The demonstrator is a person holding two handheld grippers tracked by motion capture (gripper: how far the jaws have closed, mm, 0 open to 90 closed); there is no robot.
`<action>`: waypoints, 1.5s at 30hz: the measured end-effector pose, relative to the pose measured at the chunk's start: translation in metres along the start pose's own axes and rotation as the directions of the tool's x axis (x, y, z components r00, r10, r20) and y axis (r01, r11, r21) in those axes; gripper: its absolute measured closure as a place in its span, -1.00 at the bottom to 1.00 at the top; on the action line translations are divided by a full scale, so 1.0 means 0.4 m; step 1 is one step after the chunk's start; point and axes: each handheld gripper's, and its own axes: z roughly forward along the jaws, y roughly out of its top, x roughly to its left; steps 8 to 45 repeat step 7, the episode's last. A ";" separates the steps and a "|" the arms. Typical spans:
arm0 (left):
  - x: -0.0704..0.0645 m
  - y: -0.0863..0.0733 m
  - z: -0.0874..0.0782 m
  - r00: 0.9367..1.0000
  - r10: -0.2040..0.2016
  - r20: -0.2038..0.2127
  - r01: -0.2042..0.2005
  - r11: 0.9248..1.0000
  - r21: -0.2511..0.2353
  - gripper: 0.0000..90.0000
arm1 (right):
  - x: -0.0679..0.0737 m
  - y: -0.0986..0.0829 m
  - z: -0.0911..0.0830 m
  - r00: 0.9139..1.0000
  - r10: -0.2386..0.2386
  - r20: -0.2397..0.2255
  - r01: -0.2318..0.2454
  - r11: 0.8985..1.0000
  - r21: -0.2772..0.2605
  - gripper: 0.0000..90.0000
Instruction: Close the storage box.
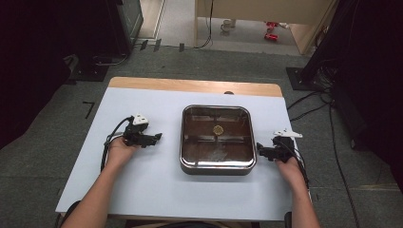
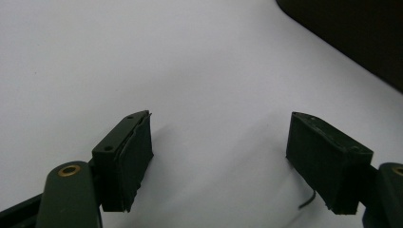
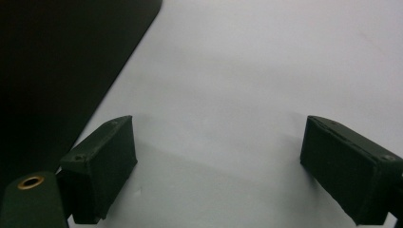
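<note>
One square stainless-steel basin with rounded corners point(image 1: 217, 139) sits on the table, a single round brass-coloured drain fitting point(image 1: 218, 129) at the middle of its floor. Two black hand-held grippers flank it, one to a hand. The left gripper point(image 1: 158, 137) rests apart from the basin's left wall, its jaws spread wide with nothing between them; in the left gripper view point(image 2: 219, 161) the basin's dark edge point(image 2: 361, 38) shows at the upper right. The right gripper point(image 1: 259, 148) lies just beside the basin's right wall, jaws likewise released and holding nothing point(image 3: 218, 166). Under the basin is a pale white sheet point(image 1: 142, 185) covering a wooden table point(image 1: 190, 85). Around the table the floor is grey carpet point(image 1: 43, 156), with one red object point(image 1: 271, 36) lying far behind the basin.
</note>
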 end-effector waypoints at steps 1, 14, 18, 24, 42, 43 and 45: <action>0.000 0.000 0.000 1.000 0.000 0.000 0.000 1.000 0.000 -0.48 | 0.000 0.000 0.000 1.000 0.000 0.000 0.000 1.000 0.000 -0.75; -0.003 0.000 0.000 1.000 -0.001 -0.007 0.001 1.000 0.000 -0.48 | 0.000 0.000 0.000 1.000 0.000 0.000 0.000 1.000 0.000 -0.75; -0.003 0.000 0.000 1.000 -0.001 -0.007 0.001 1.000 0.000 -0.48 | 0.000 0.000 0.000 1.000 0.000 0.000 0.000 1.000 0.000 -0.75; -0.003 0.000 0.000 1.000 -0.001 -0.007 0.001 1.000 0.000 -0.48 | 0.000 0.000 0.000 1.000 0.000 0.000 0.000 1.000 0.000 -0.75; -0.003 0.000 0.000 1.000 -0.001 -0.007 0.001 1.000 0.000 -0.48 | 0.000 0.000 0.000 1.000 0.000 0.000 0.000 1.000 0.000 -0.75; -0.003 0.000 0.000 1.000 -0.001 -0.007 0.001 1.000 0.000 -0.48 | 0.000 0.000 0.000 1.000 0.000 0.000 0.000 1.000 0.000 -0.75; -0.003 0.000 0.000 1.000 -0.001 -0.007 0.001 1.000 0.000 -0.48 | 0.000 0.000 0.000 1.000 0.000 0.000 0.000 1.000 0.000 -0.75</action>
